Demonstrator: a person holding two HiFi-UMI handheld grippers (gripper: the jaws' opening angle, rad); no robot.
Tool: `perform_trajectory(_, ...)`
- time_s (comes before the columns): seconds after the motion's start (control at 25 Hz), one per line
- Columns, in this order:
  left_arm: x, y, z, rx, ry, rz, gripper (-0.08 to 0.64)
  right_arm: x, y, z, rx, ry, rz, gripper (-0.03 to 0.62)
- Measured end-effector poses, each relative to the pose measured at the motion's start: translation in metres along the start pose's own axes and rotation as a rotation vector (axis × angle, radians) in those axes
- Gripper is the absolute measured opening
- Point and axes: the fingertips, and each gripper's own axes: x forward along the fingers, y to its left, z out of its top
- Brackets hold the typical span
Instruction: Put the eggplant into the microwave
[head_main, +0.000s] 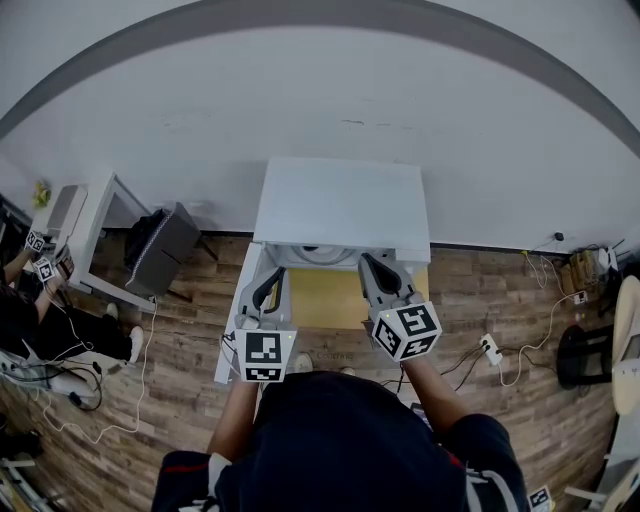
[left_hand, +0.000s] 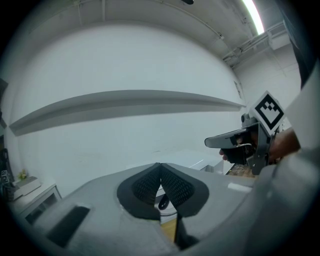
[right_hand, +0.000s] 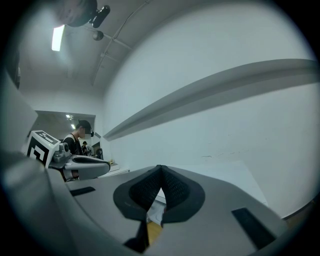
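Two tip-to-tip claws (left_hand: 160, 164) (right_hand: 160, 167), dimpled black pads (left_hand: 176, 187)

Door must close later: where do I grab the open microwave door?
Probably the free end of the door, nearest you, from its outer left side with the left gripper: it hinges at the microwave left front corner, so that end swings easiest. No handle shows.

Both forearms (head_main: 232, 425) reach forward side by side, the left gripper (head_main: 268, 285) at seven o'clock of the head view's centre and the right gripper (head_main: 378, 272) at five, each pointing toward twelve, roughly level, jaws closed tip to tip.
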Motion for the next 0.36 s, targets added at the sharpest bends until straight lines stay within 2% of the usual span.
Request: perform_trajectory(0.36, -0.009, 0.002, -0.002, 0.000, -0.004, 0.001, 0.015, 0.001, 0.014, -0.001, -0.007, -0.017, 0.004, 0.011)
